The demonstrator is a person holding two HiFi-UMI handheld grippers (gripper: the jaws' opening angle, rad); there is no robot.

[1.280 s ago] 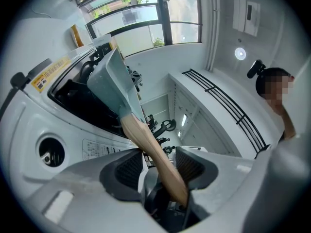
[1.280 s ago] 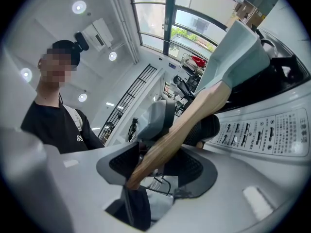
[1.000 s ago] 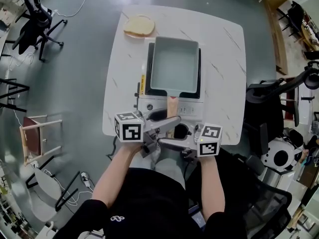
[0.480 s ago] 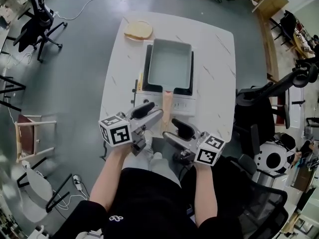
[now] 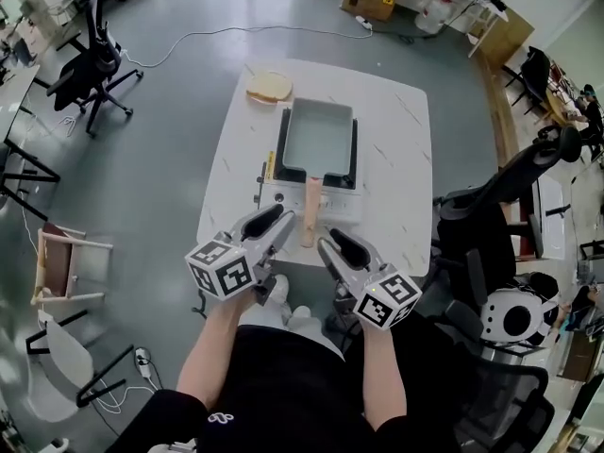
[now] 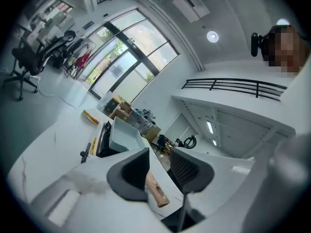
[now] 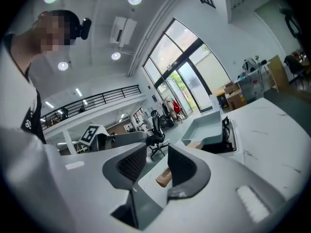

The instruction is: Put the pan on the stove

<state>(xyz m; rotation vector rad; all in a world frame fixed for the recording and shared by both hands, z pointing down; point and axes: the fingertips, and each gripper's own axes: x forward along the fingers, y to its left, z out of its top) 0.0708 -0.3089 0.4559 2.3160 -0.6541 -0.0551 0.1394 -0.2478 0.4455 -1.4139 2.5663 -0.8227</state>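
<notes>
Topping stove [image 5: 283, 192], pale rectangular pan [image 5: 319, 140], left hand-held gripper [image 5: 282, 221], right hand-held gripper [image 5: 327, 242], empty, narrowing

- stove [image 5: 294, 196]: mostly buried under the pan [image 5: 319, 138] in the head view, and the front knobs are too tiny to make out
- handle [image 6: 156, 191]: in the left gripper view, the left gripper [image 6: 160, 161] covers its upper stretch, so only the end pokes out
- same deal in the right gripper view, where the right gripper [image 7: 158, 160] hides all but the tip (both sets of jaws have just been closing, nothing between them)
- tan flat thing [image 5: 269, 87] at the table's [image 5: 396, 159] far corner: too small to tell what it is
</notes>
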